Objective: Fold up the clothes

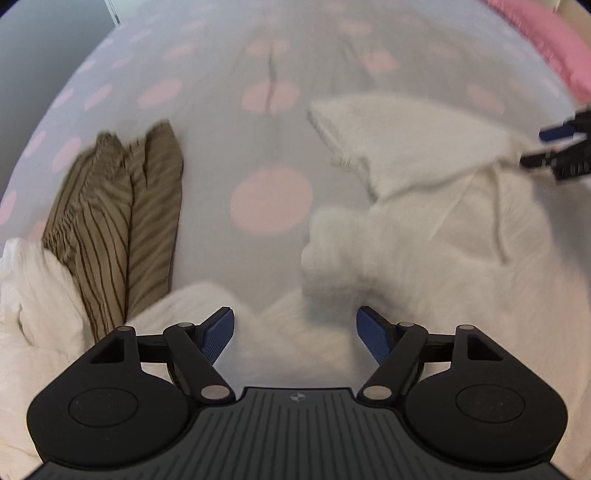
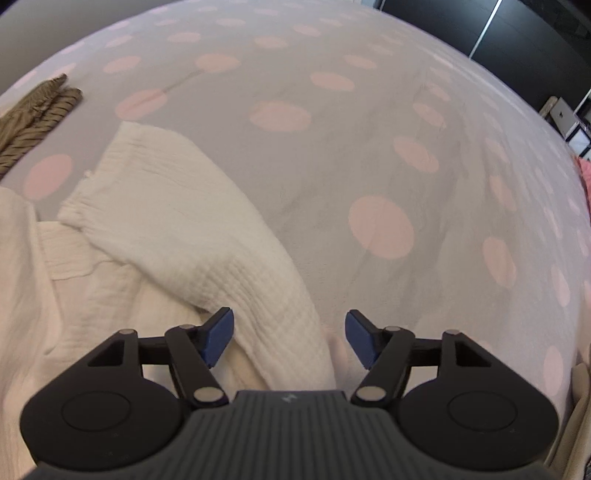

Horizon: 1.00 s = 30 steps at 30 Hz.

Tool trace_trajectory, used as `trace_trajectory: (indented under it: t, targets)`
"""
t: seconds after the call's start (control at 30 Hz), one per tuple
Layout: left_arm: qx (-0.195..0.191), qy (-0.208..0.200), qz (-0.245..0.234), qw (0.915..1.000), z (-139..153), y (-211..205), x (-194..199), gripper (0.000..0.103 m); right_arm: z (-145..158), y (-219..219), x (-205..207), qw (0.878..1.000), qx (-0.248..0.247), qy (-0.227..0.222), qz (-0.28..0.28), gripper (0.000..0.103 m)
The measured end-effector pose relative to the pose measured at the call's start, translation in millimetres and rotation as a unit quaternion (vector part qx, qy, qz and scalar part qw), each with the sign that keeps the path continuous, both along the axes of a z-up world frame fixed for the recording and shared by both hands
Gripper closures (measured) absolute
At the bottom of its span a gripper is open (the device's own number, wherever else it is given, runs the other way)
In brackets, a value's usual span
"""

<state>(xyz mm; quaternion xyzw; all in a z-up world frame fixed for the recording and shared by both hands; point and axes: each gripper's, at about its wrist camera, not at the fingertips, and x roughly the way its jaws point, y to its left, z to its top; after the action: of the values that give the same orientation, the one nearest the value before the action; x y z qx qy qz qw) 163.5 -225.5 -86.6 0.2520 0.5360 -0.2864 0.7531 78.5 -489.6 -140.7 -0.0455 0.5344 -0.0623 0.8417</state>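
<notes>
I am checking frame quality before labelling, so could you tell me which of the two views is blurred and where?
Left wrist view: motion blur smears the white garment and the striped cloth, while the left gripper is sharp. Right wrist view: clearer; the garment's weave is readable, and the dotted sheet bends with fisheye distortion.

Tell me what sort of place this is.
Probably a bedroom: the clothes lie on a wide soft surface under a grey sheet with pink dots, likely a bed, beside a pink pillow-like cushion and dark wardrobe-like panels.

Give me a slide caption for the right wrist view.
Open right gripper poised over a cream waffle-knit garment on a pink-dotted bedsheet.
</notes>
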Motion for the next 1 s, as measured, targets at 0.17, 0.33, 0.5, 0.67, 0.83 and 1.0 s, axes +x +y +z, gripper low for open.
trace_trajectory:
  t: [0.17, 0.33, 0.5, 0.67, 0.83, 1.0]
  targets:
    - [0.040, 0.041, 0.019, 0.9982, -29, 15, 3, 0.035, -12, -13, -9, 0.999, 0.022, 0.019, -0.019, 0.083]
    - [0.031, 0.044, 0.015, 0.9984, -26, 20, -1, 0.063, 9, -32, -37, 0.997, -0.054, 0.020, -0.060, 0.094]
    - [0.018, 0.043, 0.019, 0.9987, -18, 25, -6, 0.093, 31, -77, -93, 0.984, -0.099, 0.044, -0.141, 0.095]
    - [0.006, 0.050, 0.012, 0.9987, -7, 29, -14, 0.098, 33, -103, -166, 0.969, -0.114, 0.084, -0.201, 0.095]
    - [-0.019, 0.070, -0.023, 0.9971, 4, 15, -32, 0.098, 30, -126, -240, 0.952, -0.107, 0.126, -0.256, 0.095]
    - [-0.014, 0.070, -0.055, 0.9959, 9, 1, -46, 0.098, 35, -138, -293, 0.943, -0.096, 0.125, -0.294, 0.094]
